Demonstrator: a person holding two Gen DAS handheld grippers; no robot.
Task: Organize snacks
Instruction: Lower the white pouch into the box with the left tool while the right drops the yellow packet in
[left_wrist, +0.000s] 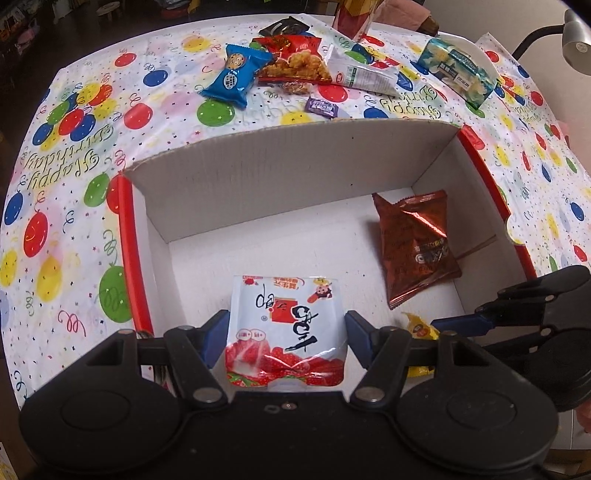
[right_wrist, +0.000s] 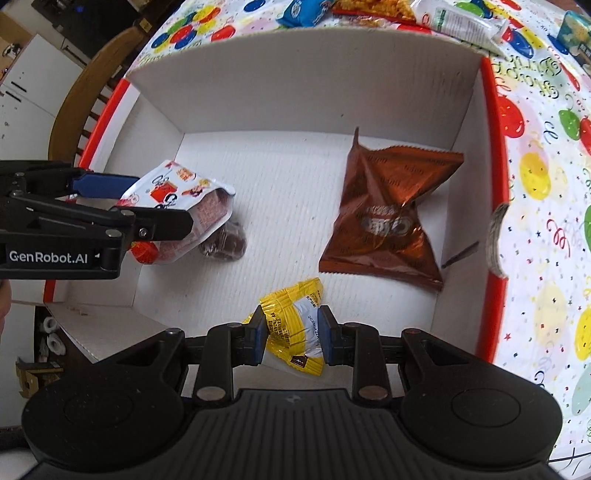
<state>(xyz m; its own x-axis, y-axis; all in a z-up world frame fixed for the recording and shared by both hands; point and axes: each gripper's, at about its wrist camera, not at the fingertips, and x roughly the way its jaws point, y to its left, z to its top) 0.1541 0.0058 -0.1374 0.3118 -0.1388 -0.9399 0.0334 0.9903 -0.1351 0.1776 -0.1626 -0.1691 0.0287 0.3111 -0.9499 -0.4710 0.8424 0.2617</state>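
A white cardboard box (left_wrist: 280, 184) with a red rim stands on a balloon-print tablecloth (left_wrist: 74, 155). My left gripper (left_wrist: 286, 339) is shut on a white and red strawberry packet (left_wrist: 286, 321), held low inside the box at its near left. The right wrist view shows this gripper (right_wrist: 162, 206) from the side, with a small brown round snack (right_wrist: 223, 242) under the packet (right_wrist: 177, 192). My right gripper (right_wrist: 293, 332) is shut on a yellow and white packet (right_wrist: 295, 325) just above the box floor. A crumpled brown packet (right_wrist: 388, 221) lies at the right of the box floor.
Beyond the box lie several loose snacks: a blue packet (left_wrist: 236, 74), a red packet (left_wrist: 295, 59), a white packet (left_wrist: 362, 74), a purple sweet (left_wrist: 321, 107) and a pale blue packet (left_wrist: 458, 74). A lamp (left_wrist: 576, 44) stands at the far right. A wooden chair (right_wrist: 74, 99) sits left of the table.
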